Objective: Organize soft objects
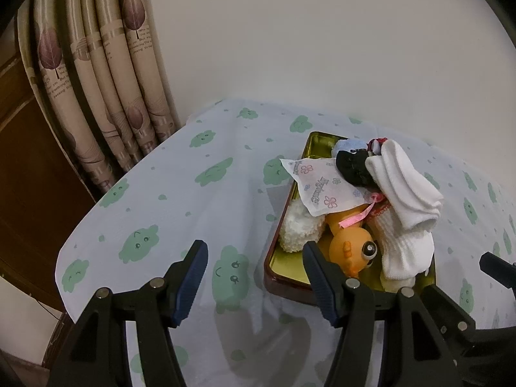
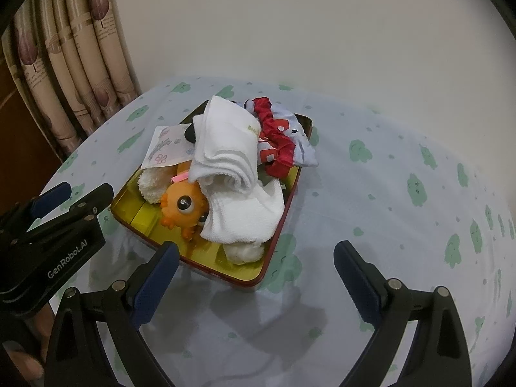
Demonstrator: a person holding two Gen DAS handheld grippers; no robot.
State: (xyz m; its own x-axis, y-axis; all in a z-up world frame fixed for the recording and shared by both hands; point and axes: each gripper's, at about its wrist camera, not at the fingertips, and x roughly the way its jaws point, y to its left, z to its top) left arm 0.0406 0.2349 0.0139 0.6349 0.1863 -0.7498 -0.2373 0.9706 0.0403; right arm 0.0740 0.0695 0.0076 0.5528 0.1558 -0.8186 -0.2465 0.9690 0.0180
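A gold tin tray (image 2: 129, 208) with a red rim sits on the table, piled with soft things. A folded white towel (image 2: 232, 148) lies on top, over an orange toy fish (image 2: 182, 206), a fluffy white ball (image 2: 150, 187), a flowered sachet (image 2: 164, 148) and a red-and-white cloth (image 2: 280, 142). In the left wrist view the tray (image 1: 283, 271) holds the towel (image 1: 406, 190), the fish (image 1: 351, 251), the sachet (image 1: 319, 183) and a black sock (image 1: 353, 164). My left gripper (image 1: 254, 254) is open and empty, near the tray's front left corner. My right gripper (image 2: 256, 254) is open and empty, just in front of the tray.
The table wears a white cloth (image 2: 387, 193) with green cloud faces. A beige curtain (image 1: 106, 96) hangs at the back left beside a plain wall. The left gripper's body (image 2: 48, 242) shows at the left of the right wrist view.
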